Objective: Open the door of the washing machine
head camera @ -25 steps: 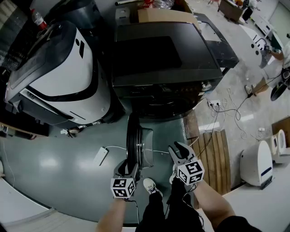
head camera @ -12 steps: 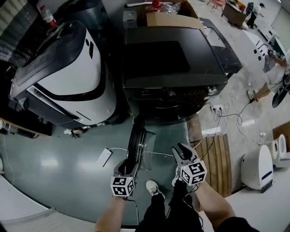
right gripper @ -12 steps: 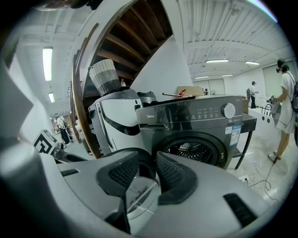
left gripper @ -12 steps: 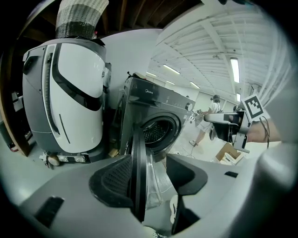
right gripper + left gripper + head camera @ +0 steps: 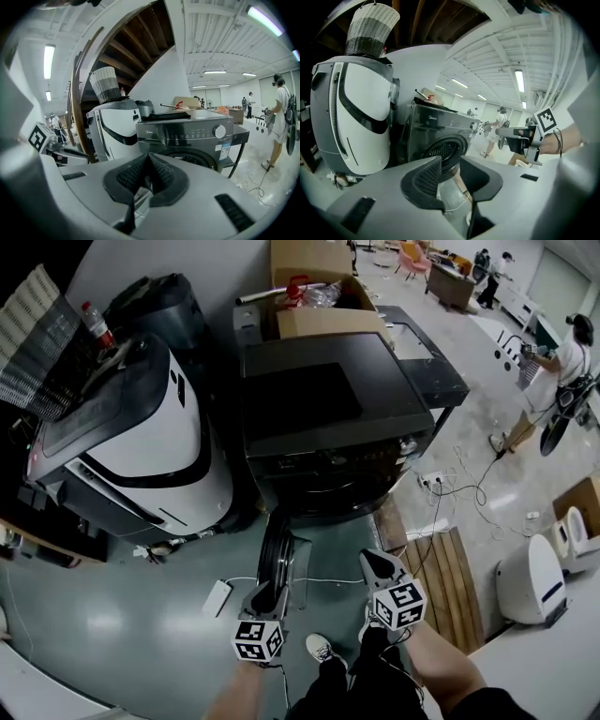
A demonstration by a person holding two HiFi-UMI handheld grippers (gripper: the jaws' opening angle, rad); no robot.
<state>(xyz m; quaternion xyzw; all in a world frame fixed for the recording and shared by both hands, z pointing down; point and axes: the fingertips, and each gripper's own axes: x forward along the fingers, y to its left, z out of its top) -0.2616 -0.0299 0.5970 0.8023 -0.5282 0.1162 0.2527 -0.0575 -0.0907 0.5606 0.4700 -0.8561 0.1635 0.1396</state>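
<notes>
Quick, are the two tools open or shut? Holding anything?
Left tool: open, just been closing, nothing between its jaws.
Right tool: shut, empty.

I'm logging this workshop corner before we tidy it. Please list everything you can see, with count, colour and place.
washing machine: one, black, centre
door: one, dark, swung open toward the person
upright machine: one, white and black, left of the washing machine
woven basket: one, grey and white, far left
bottle: one, red cap, upper left
cardboard box: one, brown, behind the washing machine
power strip: one, white, floor at right
wooden slats: one set, brown, floor at right
bystander: one, white top, far right
left gripper: one, grey, jaws apart, just been closing, nothing between
right gripper: one, grey, jaws together, empty
</notes>
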